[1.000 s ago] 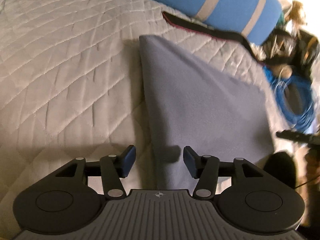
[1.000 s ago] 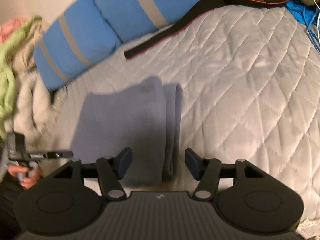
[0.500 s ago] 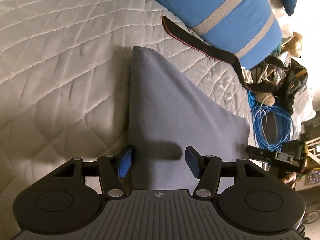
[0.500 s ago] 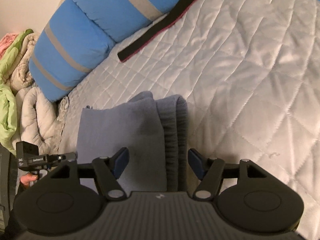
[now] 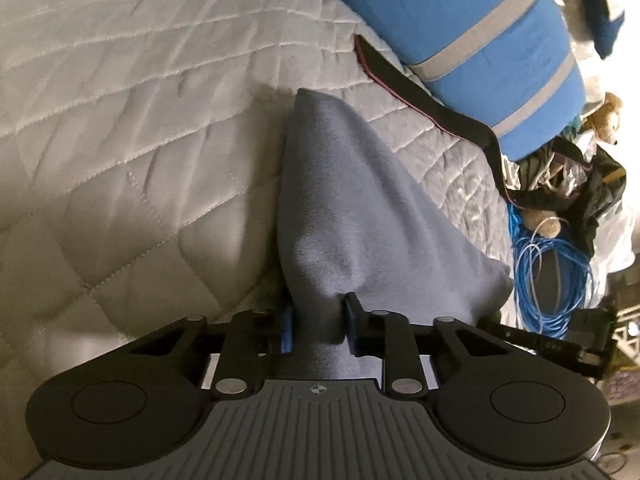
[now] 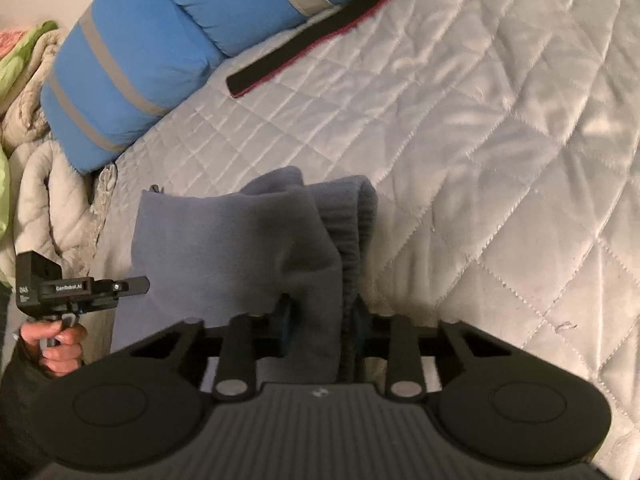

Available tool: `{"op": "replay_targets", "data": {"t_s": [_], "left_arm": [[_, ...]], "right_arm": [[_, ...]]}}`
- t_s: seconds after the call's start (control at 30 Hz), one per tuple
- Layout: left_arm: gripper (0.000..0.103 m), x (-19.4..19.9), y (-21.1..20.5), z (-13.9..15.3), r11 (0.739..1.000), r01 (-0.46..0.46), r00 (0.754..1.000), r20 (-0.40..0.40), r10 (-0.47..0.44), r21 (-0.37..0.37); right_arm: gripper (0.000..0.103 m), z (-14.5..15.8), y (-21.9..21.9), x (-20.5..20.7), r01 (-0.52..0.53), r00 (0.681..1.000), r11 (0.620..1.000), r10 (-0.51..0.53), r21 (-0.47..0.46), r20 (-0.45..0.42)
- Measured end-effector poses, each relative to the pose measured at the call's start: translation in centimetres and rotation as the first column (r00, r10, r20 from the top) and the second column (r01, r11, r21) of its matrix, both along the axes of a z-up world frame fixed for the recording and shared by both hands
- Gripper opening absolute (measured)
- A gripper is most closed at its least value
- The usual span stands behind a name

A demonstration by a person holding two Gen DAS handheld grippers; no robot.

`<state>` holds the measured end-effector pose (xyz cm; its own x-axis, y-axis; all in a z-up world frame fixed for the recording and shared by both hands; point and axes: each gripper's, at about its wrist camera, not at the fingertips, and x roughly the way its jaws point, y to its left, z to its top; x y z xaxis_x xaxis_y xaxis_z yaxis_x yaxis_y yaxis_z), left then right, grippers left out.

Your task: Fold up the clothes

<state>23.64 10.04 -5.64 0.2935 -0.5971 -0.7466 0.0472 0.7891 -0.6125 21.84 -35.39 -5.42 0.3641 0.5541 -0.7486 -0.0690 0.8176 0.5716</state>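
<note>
Nearest the left wrist camera, the left gripper (image 5: 318, 326) was closing its 2 jaws on the near edge of a folded grey-blue garment (image 5: 352, 216), the fabric bunched up between the pads and puckered just above them. In the right wrist view, the right gripper (image 6: 320, 330) was likewise closing on the same garment (image 6: 224, 248), its pads pressed into a gathered fold that included a ribbed band (image 6: 354, 232) (possibly a cuff or waistband; the dim light left it unclear). Low at the left of that view, a person's hand (image 6: 54, 344) in a dark sleeve gripped the handle of the left gripper.

The garment lay on a pale quilted bedspread (image 5: 132, 128), stretching away from both grippers toward the head of the bed, its far corner tapering to a point in the left wrist view. Beyond it a black strap with a red edge (image 5: 420, 100) ran across the quilt, touching a blue pillow with 2 grey stripes (image 5: 480, 28). Past the edge of the bed, at the right of the left wrist view, lay a coil of blue cable (image 5: 556, 276) beside a brown stuffed toy (image 5: 604, 114). At the far left of the right wrist view sat a heap of cream and green bedding (image 6: 28, 128).
</note>
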Motion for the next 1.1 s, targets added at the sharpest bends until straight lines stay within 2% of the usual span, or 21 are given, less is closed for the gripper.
{"op": "replay_targets", "data": {"t_s": [0.23,0.37,0.6,0.83,1.0,1.07,1.1], "left_arm": [[0.018,-1.4,0.0,4.1,0.996,0.036,0.997,0.07,-0.041,0.076],[0.019,-2.1,1.6,6.1,0.996,0.028,0.995,0.093,-0.035,0.082],[0.019,-1.4,4.6,7.6,0.994,-0.008,0.996,0.093,-0.002,0.106],[0.018,3.4,6.8,9.6,0.993,-0.041,0.991,0.133,0.027,0.107],[0.019,8.0,6.4,12.0,0.992,-0.056,0.982,0.188,0.034,0.111],[0.024,10.1,6.0,11.7,0.99,-0.054,0.98,0.199,0.028,0.127],[0.027,11.0,5.8,11.4,0.989,-0.055,0.981,0.193,0.029,0.134]], "right_arm": [[0.019,2.4,0.1,-0.7,0.002,0.998,0.999,-0.004,0.041,0.056],[0.019,2.9,1.2,-0.8,-0.02,0.998,0.997,0.015,0.075,0.068],[0.019,3.6,4.4,1.0,-0.049,0.995,0.993,0.04,0.104,0.088],[0.018,6.0,6.4,5.9,-0.046,0.991,0.992,0.031,0.121,0.126],[0.018,7.4,7.4,10.2,-0.032,0.987,0.993,0.014,0.113,0.162],[0.023,7.2,7.8,12.1,-0.011,0.985,0.996,-0.005,0.093,0.17],[0.033,6.7,8.0,12.9,-0.027,0.987,0.996,0.014,0.081,0.159]]}}
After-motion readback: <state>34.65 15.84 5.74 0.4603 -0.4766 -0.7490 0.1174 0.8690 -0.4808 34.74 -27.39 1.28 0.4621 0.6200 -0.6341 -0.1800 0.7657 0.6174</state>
